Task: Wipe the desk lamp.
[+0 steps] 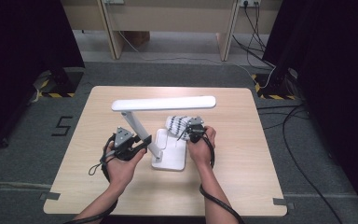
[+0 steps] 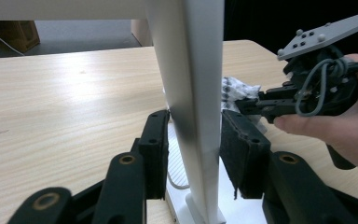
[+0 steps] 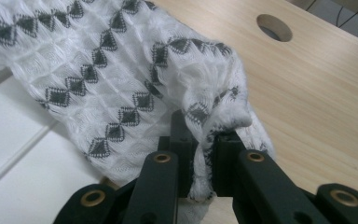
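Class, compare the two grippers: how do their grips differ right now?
The left gripper sits around the lamp's stiff white post; the right gripper is pinching a soft patterned cloth. The left gripper's jaws stand wide apart either side of the post; the right gripper's jaws are nearly together. Both work over the lamp base.

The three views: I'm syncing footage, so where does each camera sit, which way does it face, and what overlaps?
High view: above the person's side, looking forward and down on the table; both forearms and hands show.
Left gripper view: rides the left gripper, whose jaws flank the lamp post.
Right gripper view: rides the right gripper, shut on the cloth.
Shared: the left gripper view also shows the cloth and right gripper.
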A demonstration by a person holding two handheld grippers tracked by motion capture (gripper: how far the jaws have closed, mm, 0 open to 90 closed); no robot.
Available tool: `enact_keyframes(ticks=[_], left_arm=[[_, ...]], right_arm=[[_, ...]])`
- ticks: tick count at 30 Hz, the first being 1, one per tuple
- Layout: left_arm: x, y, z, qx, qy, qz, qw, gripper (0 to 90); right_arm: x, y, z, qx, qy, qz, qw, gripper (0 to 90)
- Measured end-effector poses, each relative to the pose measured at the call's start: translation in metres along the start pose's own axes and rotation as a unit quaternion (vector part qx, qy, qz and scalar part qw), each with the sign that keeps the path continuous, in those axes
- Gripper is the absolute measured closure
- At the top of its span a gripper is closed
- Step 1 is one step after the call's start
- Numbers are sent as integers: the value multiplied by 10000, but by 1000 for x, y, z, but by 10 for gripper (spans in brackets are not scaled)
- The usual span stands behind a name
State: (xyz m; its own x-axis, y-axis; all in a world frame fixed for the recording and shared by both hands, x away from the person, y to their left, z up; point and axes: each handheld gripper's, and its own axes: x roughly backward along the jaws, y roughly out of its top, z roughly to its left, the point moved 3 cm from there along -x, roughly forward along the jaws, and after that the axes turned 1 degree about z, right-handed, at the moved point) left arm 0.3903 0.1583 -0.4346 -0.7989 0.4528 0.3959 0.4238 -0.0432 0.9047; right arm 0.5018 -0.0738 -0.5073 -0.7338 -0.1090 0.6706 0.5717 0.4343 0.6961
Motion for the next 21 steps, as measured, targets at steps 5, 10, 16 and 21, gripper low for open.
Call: enact_keyframes(ticks=[5,10,16,21], left_arm=[[3,0,1,-28,-1,-26,10000,579],[8,-3,8,-60,23,-17,10000,500],[13,-7,10,-173,-34,9,9998,439],[17,-9,10,-286,-146,60,9995,421]], right_arm=[[6,-2,-14,-123,-149,-40,9998,828],[11,-7,-28,-268,-325,-42,9991,825],[16,-15,-41,-415,-485,-9,9980,821],[18,-21,-49,-510,-546,-9,9972,813]])
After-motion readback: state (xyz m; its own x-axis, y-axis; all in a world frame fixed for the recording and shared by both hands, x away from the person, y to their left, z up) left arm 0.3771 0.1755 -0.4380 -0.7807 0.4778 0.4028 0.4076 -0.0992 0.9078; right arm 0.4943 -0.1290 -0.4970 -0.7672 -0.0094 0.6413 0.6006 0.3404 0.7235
